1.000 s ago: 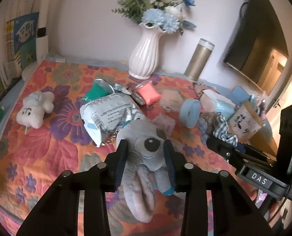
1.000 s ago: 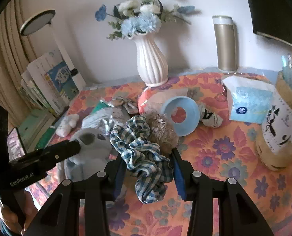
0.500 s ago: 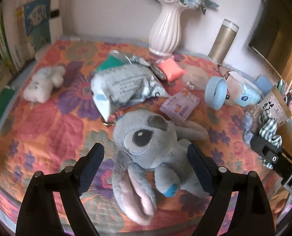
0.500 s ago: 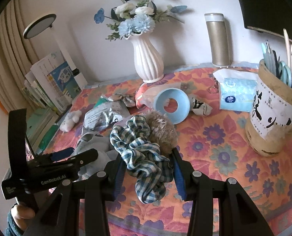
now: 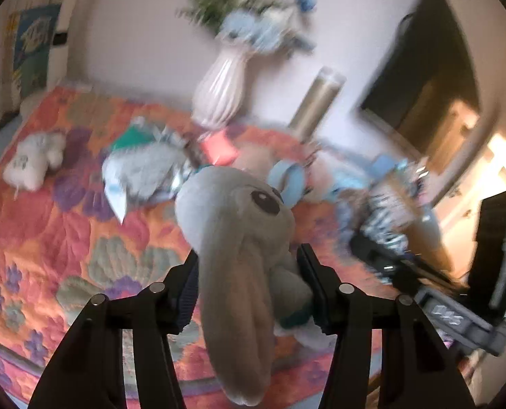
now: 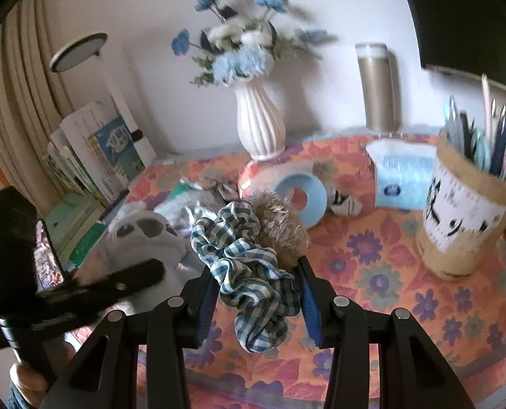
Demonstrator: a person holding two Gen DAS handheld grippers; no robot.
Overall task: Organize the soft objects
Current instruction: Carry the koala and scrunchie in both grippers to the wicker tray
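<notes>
My left gripper (image 5: 249, 283) is shut on a grey plush toy (image 5: 239, 235) with a long pale ear, held above the floral cloth; the view is blurred. The toy also shows in the right wrist view (image 6: 147, 235), at left. My right gripper (image 6: 258, 293) is shut on a blue-and-white checked scrunchie (image 6: 249, 262) together with a fuzzy brown scrunchie (image 6: 282, 230), held over the cloth. A small white plush (image 5: 31, 160) lies at the far left of the cloth.
A white vase with blue flowers (image 6: 259, 122) and a gold tumbler (image 6: 377, 85) stand at the back. A foil packet (image 5: 140, 173), pink pouch (image 5: 219, 148), blue ring (image 6: 300, 201), tissue pack (image 6: 403, 177) and pen holder (image 6: 467, 214) crowd the cloth. Books (image 6: 92, 156) lean at left.
My left gripper, wide open around the grey plush half a second ago, has shut on it and lifted it. My right gripper keeps its scrunchies and has shifted slightly.
</notes>
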